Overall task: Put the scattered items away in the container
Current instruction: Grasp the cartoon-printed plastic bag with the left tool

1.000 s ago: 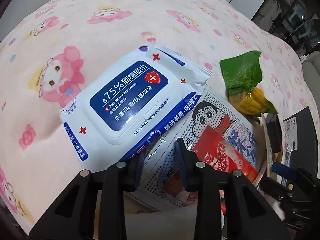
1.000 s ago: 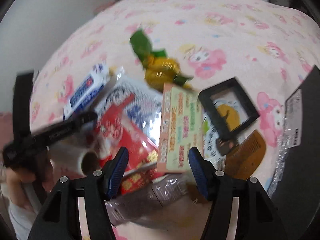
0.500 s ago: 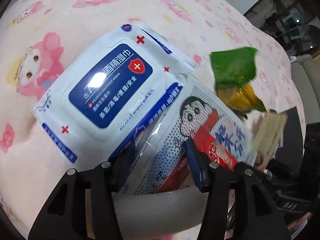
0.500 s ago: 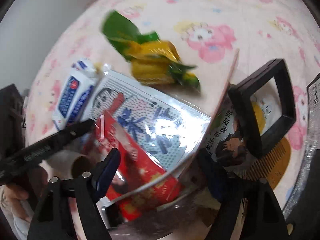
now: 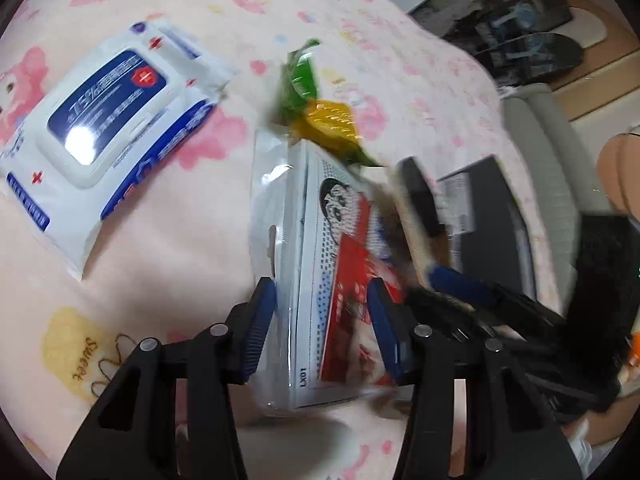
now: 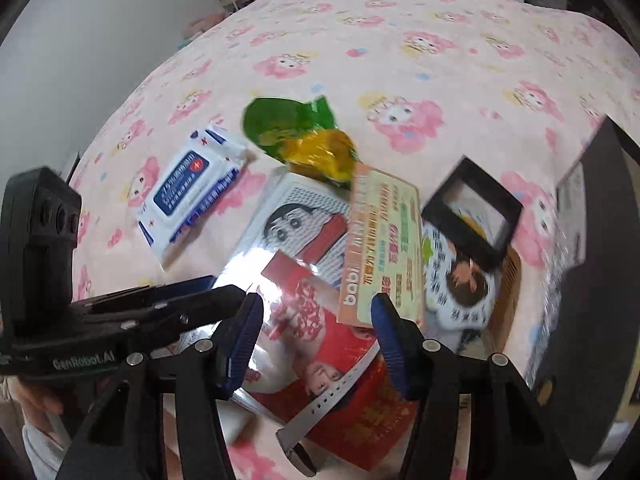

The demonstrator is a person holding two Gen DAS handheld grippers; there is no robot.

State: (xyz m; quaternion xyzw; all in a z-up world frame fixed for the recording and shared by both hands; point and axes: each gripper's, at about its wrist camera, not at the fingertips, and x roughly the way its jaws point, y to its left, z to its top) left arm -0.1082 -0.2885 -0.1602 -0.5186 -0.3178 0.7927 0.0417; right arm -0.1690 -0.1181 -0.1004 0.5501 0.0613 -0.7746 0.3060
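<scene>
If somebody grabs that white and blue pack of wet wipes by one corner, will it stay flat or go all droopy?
Probably droopy. The white and blue soft plastic pack of wet wipes has crinkled, loose end seams, so a corner grab would likely let it sag. It looks plump and full, so it may feel fairly heavy for its size. Its glossy film shines under the light, so it might slip a little.

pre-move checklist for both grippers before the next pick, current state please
1. Left gripper jaws around something: ok, the cartoon packet sits between them; jaws closing.
2. Left grip firm: cannot tell, view blurred, contact unclear.
3. Right gripper free: ok, jaws closing, pads touch nothing; the red packet lies below them.
4. Grippers clear of each other: not ok, they crowd the same pile.
5. Wipes pack reachable: ok, lies apart on the blanket.
6. Container located: cannot tell, only a dark object at the right edge.
</scene>
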